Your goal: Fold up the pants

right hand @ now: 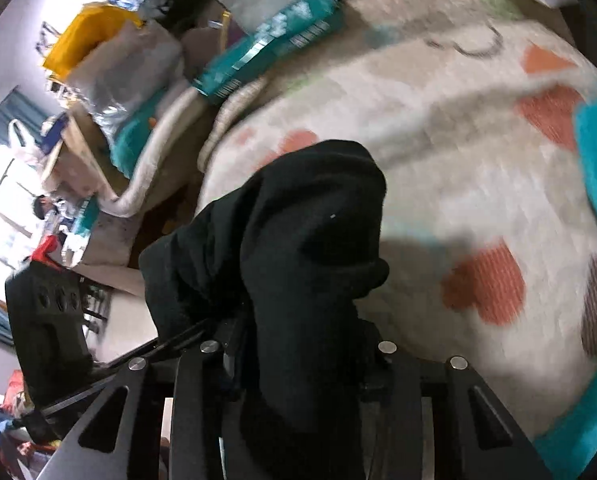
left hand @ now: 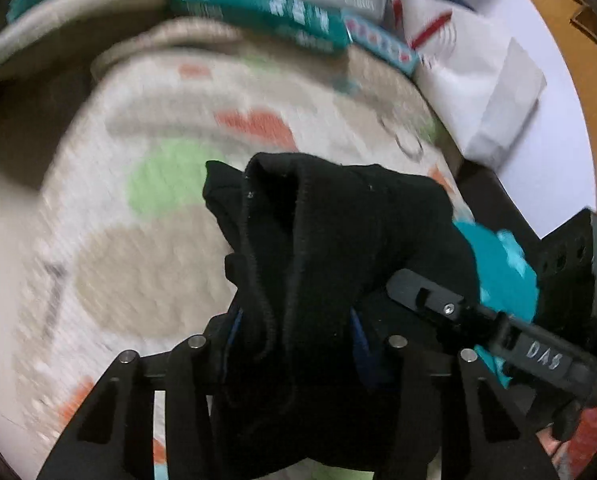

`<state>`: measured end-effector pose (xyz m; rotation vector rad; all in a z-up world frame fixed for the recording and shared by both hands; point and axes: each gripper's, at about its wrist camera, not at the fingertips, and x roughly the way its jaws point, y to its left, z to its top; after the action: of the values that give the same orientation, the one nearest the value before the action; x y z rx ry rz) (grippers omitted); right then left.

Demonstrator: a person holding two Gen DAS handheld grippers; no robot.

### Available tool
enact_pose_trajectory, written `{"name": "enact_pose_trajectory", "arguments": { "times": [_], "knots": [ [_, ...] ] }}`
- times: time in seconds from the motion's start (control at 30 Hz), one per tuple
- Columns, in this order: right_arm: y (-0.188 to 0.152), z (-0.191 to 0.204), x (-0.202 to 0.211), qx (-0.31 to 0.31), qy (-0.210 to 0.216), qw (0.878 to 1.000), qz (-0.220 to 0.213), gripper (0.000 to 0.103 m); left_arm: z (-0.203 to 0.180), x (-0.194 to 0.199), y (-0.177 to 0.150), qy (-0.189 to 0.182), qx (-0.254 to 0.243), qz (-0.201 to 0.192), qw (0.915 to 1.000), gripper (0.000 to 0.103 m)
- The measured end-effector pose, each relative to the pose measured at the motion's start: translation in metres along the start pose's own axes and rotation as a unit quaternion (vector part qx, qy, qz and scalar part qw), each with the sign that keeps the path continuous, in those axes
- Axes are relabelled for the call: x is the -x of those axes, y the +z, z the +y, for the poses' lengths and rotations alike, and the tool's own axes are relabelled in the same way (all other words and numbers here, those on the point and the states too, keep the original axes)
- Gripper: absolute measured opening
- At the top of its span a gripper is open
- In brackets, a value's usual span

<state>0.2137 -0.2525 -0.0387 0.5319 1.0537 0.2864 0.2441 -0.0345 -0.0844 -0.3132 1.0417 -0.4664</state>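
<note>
The black pants (left hand: 318, 240) are bunched up and held in the air above a patterned blanket (left hand: 138, 184). My left gripper (left hand: 294, 344) is shut on a thick fold of the black cloth, which hides its fingertips. My right gripper (right hand: 298, 344) is shut on another bunch of the same pants (right hand: 306, 232), its fingertips also buried in cloth. In the left wrist view the right gripper's body (left hand: 546, 356) shows at the right, close beside the pants. In the right wrist view the left gripper's body (right hand: 46, 320) shows at the left.
The cream blanket (right hand: 438, 140) with orange, green and teal shapes covers a bed. Teal boxes (left hand: 258, 8) and a white bag (left hand: 478, 64) lie at its far edge. Cluttered bags and a yellow box (right hand: 86, 36) stand beyond the bed's left side.
</note>
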Motion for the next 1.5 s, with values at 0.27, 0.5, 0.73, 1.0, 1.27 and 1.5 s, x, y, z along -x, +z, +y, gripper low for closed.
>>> {"name": "enact_pose_trajectory", "arguments": {
  "times": [0.27,0.5,0.73,1.0,1.27,1.5],
  "knots": [
    [0.000,0.016,-0.043,0.048,-0.108,0.993,0.026,0.066,0.057,-0.016,0.016,0.035,0.095,0.031,0.9944,0.062],
    [-0.039,0.018,-0.005,0.077,-0.128,0.989,-0.008,0.077,0.062,-0.019,0.020,0.023,0.122,0.023,0.9920,0.068],
    [-0.053,0.010,0.017,0.043,-0.131,0.990,-0.014,0.082,0.047,-0.008,0.007,0.055,0.089,0.015,0.9944,0.075],
    [-0.105,0.017,0.080,0.049,-0.170,0.982,-0.064,0.084,-0.029,0.074,-0.060,0.218,-0.082,-0.100,0.9673,0.075],
    [-0.129,0.013,0.079,0.035,-0.176,0.983,-0.039,0.084,-0.048,0.083,-0.124,0.228,-0.080,-0.052,0.9689,0.075],
    [-0.136,0.016,0.096,0.052,-0.215,0.973,-0.064,0.084,-0.066,0.093,-0.146,0.225,-0.095,-0.049,0.9684,0.075]
  ]
}}
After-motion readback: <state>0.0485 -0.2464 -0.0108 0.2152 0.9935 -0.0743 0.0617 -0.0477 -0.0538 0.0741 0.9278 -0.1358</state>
